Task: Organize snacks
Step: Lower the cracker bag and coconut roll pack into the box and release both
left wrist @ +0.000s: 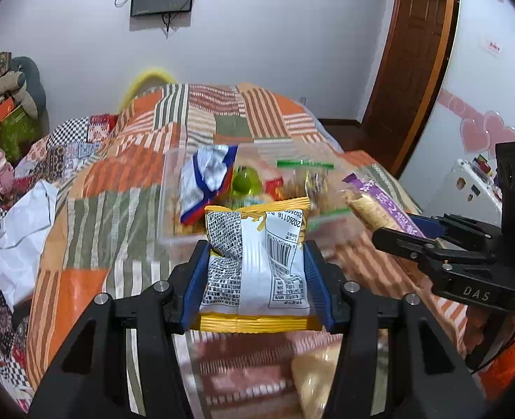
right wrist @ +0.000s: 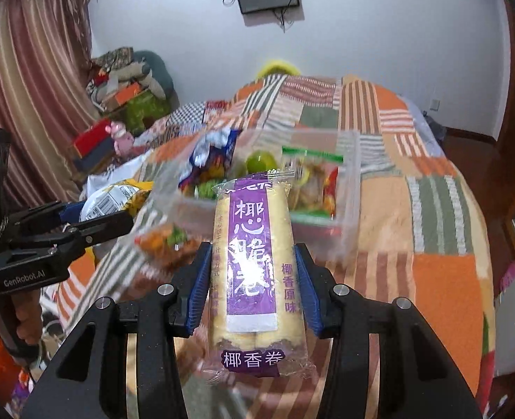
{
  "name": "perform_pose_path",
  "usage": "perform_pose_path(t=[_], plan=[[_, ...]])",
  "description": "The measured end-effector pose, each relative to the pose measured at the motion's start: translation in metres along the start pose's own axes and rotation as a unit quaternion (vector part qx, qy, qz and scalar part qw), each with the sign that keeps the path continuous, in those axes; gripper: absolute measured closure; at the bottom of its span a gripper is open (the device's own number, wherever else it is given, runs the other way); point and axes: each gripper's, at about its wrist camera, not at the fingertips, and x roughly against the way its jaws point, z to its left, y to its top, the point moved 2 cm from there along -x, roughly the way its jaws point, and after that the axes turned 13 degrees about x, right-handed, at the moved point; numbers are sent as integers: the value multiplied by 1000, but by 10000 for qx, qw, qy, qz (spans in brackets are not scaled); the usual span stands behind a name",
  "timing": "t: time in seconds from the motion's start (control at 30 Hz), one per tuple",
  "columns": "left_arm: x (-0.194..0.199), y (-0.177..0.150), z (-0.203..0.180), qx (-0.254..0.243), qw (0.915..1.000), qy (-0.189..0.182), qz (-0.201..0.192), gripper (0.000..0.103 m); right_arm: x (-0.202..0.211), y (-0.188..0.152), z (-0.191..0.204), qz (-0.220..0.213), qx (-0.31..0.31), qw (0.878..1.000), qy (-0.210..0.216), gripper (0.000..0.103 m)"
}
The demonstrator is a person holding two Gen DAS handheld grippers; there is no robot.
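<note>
I have both grippers loaded now. My left gripper is clenched on a yellow-white snack bag, pads pressing both sides. My right gripper is clamped on the purple roll pack, held lengthwise. Both packs hang in the air above the patchwork bedspread, just in front of the clear plastic box, which already has many snacks inside and looks quite full.

Risks as I judge them:
- The snack bag is puffy w/ air, so the squeeze can make it slip out or pop.
- The roll pack is gripped near the middle; too much pressure can crush the rolls.
- The 2 grippers are close to each other, so they can collide at the box.
- The box sits on soft bedding; a push on the rim can tip it.
</note>
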Motion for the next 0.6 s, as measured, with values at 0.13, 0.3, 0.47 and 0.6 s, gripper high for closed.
perform_pose_path(t=[0.13,0.3,0.47,0.6], plan=[[-8,15,-1,65,10000,-29,-68,50,-8,19,-6,-137,-60,9999,-31,60],[-26,32,3,146,9999,4,-71,50,-25,37,-12,-216,-187,9996,39,60],[-48,46,20,267,9994,220,-41,50,-48,50,-14,-114,-193,9997,117,60],[-65,56,38,452,9983,369,13,50,-65,60,-9,-13,-32,10000,80,60]])
